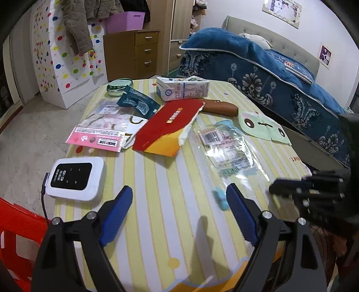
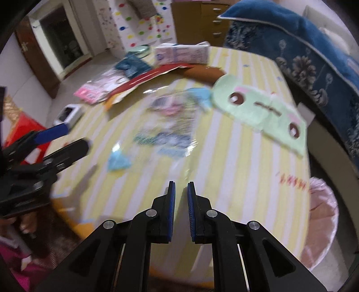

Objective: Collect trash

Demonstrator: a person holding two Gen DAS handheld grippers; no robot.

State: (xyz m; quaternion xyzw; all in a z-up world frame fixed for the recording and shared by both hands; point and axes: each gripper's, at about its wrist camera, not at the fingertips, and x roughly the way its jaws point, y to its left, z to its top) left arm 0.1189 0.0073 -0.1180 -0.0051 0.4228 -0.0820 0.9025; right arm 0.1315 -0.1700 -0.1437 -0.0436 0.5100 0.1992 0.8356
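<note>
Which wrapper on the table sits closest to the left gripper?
The clear wrapper, just beyond the left gripper, right of centre. The teal wrapper and pink packet lie farther back on the left.

Home bedroom, lived-in. Right of the left wrist frame: a bed with a pale tufted headboard under a blue plush floral blanket, paper pictures taped to the white wall above it. Top centre: a brown wooden cabinet with 3 drawers, a lilac plastic basket on top. Upper left: a white panel covered in coloured dots with a grey-brown quilted jacket hanging over it. Centre: a small table in a yellow-and-white striped cloth, littered with household packaging. Pale tiled floor at left.
</note>
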